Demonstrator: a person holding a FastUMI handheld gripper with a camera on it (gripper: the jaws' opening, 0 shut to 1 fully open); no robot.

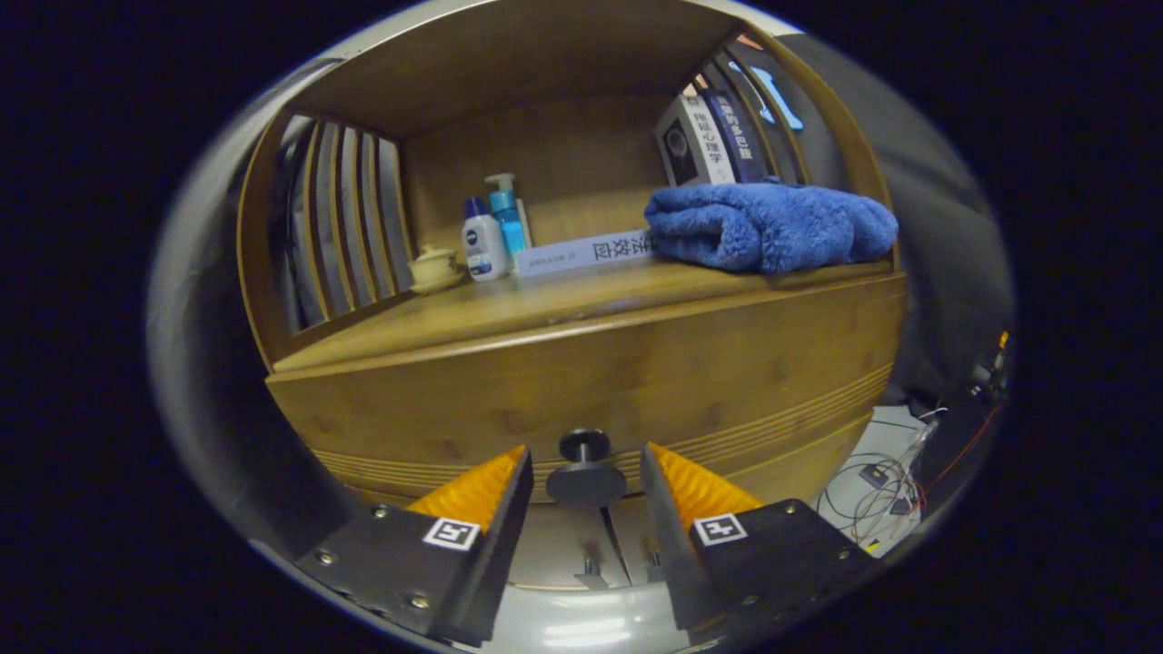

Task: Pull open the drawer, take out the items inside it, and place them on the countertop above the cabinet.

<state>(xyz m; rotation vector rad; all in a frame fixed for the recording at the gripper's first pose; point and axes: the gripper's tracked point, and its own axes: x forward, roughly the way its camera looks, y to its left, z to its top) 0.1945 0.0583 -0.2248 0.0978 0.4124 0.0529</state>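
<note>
My gripper (586,477) stands open astride the drawer knob (585,447), fingers not yet pressing it; the drawer (636,381) looks shut under the worktop (509,313), so everything remains undone.

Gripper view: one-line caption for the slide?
Open tongs straddle the knob on the closed drawer; towel, bottles and book sit on the countertop above.

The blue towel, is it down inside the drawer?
No, the blue towel lies on the countertop above the shut drawer, whose knob sits between the open fingers.
</note>
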